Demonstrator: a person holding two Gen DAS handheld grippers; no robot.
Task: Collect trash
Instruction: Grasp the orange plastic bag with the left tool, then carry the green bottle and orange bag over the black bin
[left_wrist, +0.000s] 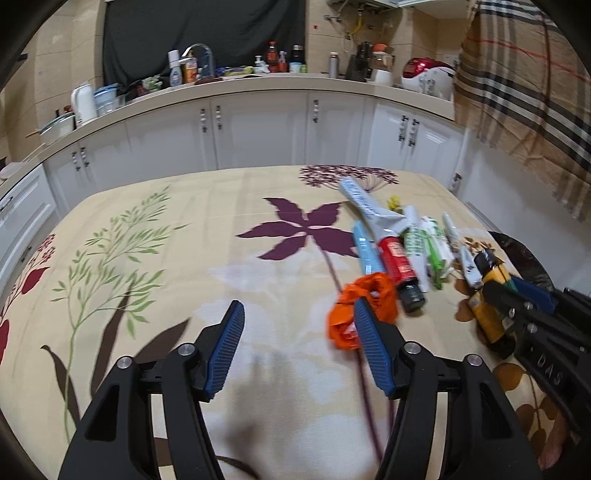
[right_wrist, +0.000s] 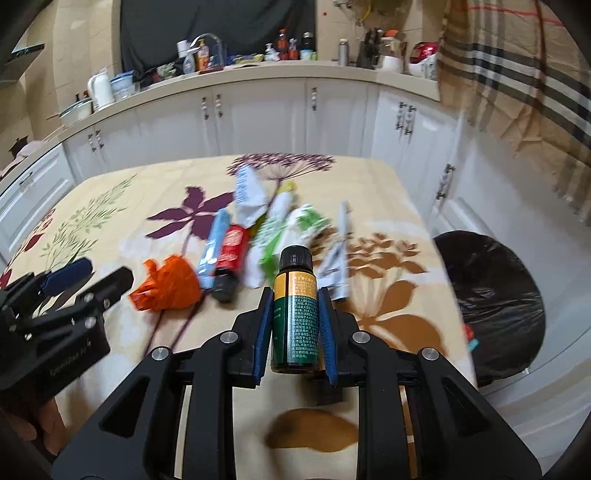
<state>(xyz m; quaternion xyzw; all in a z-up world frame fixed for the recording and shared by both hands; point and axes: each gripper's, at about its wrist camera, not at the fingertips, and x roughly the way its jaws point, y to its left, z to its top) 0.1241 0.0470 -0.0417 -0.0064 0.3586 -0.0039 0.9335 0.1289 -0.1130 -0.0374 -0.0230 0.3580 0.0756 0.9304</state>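
Note:
My right gripper (right_wrist: 294, 291) is shut on a small dark bottle (right_wrist: 293, 314) with a black cap and a yellow-and-green label, held upright above the table. My left gripper (left_wrist: 299, 306) is open over the flowered tablecloth (left_wrist: 184, 258), with nothing between its fingers. Its right finger (left_wrist: 369, 332) is at the near left edge of a crumpled orange wrapper (left_wrist: 380, 291). Beyond the wrapper lies a pile of trash: a red tube with a black cap (left_wrist: 400, 266), a light blue sachet (left_wrist: 364, 251), green-and-white packets (left_wrist: 428, 247) and a white wrapper (left_wrist: 364, 201).
A bin lined with a black bag (right_wrist: 491, 295) stands off the table's right edge. White cabinets (left_wrist: 258, 129) under a cluttered counter run along the back. A checked cloth (left_wrist: 524, 92) hangs at the upper right. A hand (right_wrist: 48, 428) holds the left gripper.

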